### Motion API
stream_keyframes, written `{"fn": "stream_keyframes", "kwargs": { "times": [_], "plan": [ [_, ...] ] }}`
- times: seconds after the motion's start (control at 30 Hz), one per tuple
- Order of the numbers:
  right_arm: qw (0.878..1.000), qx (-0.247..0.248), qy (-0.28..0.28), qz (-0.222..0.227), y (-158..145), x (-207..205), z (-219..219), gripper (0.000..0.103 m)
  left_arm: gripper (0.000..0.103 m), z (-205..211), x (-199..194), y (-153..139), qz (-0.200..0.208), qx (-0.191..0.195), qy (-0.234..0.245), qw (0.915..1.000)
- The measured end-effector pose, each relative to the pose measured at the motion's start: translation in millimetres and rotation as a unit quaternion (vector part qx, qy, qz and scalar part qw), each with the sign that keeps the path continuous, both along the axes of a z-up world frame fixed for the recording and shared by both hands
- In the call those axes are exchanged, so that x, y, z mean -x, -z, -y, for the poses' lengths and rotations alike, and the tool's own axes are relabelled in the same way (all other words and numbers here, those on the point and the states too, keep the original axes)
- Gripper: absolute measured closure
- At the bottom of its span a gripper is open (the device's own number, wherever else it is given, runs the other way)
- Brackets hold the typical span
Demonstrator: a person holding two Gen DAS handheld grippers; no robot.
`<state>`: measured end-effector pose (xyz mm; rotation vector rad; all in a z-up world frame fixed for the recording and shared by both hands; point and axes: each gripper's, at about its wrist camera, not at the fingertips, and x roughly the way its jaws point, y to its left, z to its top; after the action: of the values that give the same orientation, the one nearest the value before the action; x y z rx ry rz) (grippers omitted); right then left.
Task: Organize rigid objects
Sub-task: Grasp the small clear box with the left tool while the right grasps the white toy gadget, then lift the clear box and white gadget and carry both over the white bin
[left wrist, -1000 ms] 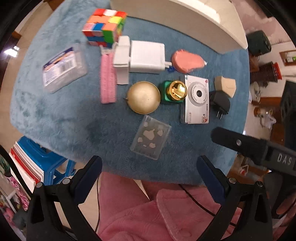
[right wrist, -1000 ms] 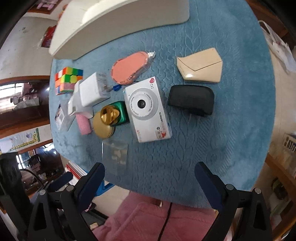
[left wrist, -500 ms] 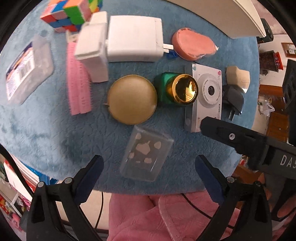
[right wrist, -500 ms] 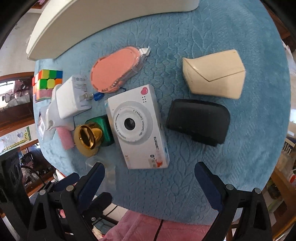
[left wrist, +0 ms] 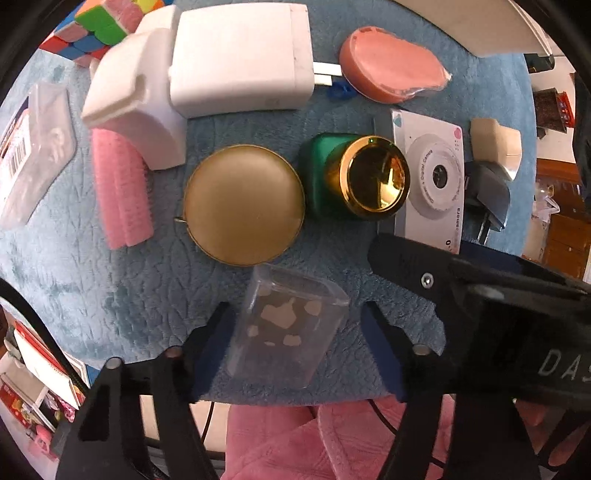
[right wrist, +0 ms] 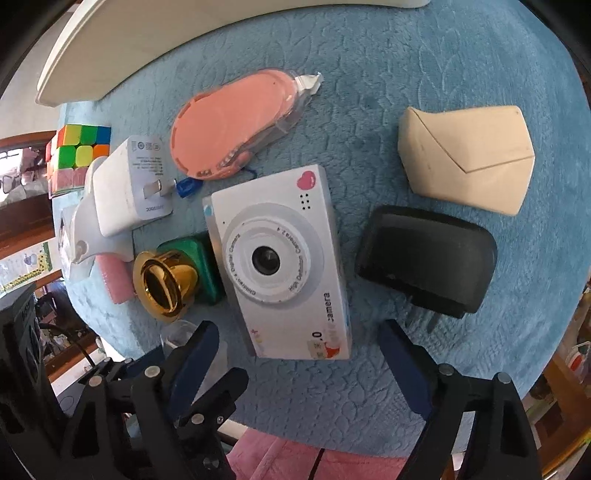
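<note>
Rigid objects lie on a round blue mat (left wrist: 110, 288). My left gripper (left wrist: 295, 325) is open, its fingers on either side of a clear plastic case (left wrist: 288, 328) near the mat's front edge. My right gripper (right wrist: 299, 343) is open, its fingers either side of the near end of a white digital camera (right wrist: 280, 262). The camera also shows in the left wrist view (left wrist: 432, 173). The right gripper's body (left wrist: 480, 295) crosses the left wrist view just right of the case.
Also on the mat: a gold round compact (left wrist: 243, 205), a green bottle with gold cap (left wrist: 369, 177), a white charger (left wrist: 240, 55), a pink roller (left wrist: 122, 192), a pink oval case (right wrist: 236, 122), a black adapter (right wrist: 428, 258), a beige box (right wrist: 469, 155), a colour cube (right wrist: 81, 147). A white tray (right wrist: 184, 33) stands behind.
Both grippers have moved forward and down toward the mat. The left one now straddles the clear case; the right one now straddles the camera's near end.
</note>
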<state>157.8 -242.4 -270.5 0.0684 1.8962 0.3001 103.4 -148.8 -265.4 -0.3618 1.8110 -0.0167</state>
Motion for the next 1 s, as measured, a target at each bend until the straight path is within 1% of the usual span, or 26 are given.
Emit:
{"fn": "stream_keyframes", "kwargs": {
  "times": [0.03, 0.1, 0.13, 0.23, 0.3, 0.37, 0.47, 0.53, 0.6, 0.63, 0.8, 1.0],
  "plan": [
    [1.000, 0.000, 0.001, 0.000, 1, 0, -1, 0.014, 0.035, 1, -1, 1, 0.001, -0.002, 0.001, 1.0000],
    [1.000, 0.002, 0.001, 0.002, 1, 1, -1, 0.014, 0.042, 1, -2, 4, 0.000, -0.008, 0.002, 1.0000],
    [1.000, 0.003, -0.001, 0.003, 0, 0, -1, 0.014, 0.041, 0, -3, 8, -0.001, -0.008, 0.001, 1.0000],
    [1.000, 0.007, -0.010, 0.008, -2, 0, -1, 0.015, 0.042, -8, -4, 9, 0.000, 0.000, -0.011, 0.9999],
    [1.000, 0.013, -0.013, 0.013, 2, 5, -10, 0.018, 0.042, -20, -1, 8, -0.001, 0.004, -0.017, 0.9999],
    [0.999, 0.022, -0.017, 0.017, 1, 7, -12, 0.025, 0.042, -27, 0, 6, -0.003, 0.006, -0.023, 0.9997],
    [0.999, 0.028, -0.029, 0.027, 0, 11, -15, 0.027, 0.043, -32, 5, 3, -0.005, 0.009, -0.030, 0.9995],
    [0.998, 0.029, -0.036, 0.035, -2, 15, -15, 0.028, 0.043, -27, 13, -2, -0.007, 0.008, -0.031, 0.9994],
    [0.998, 0.026, -0.037, 0.039, -3, 18, -16, 0.034, 0.043, -28, 20, -4, -0.009, 0.007, -0.033, 0.9994],
    [0.998, 0.018, -0.036, 0.041, -5, 20, -16, 0.041, 0.043, -28, 22, -4, -0.009, 0.006, -0.036, 0.9993],
    [0.998, 0.007, -0.038, 0.049, -9, 31, -18, 0.042, 0.044, -39, 34, -11, -0.010, -0.002, -0.054, 0.9985],
    [0.999, -0.015, -0.028, 0.042, -15, 40, -7, 0.042, 0.044, -64, 55, -35, 0.006, -0.013, -0.074, 0.9972]
  ]
}}
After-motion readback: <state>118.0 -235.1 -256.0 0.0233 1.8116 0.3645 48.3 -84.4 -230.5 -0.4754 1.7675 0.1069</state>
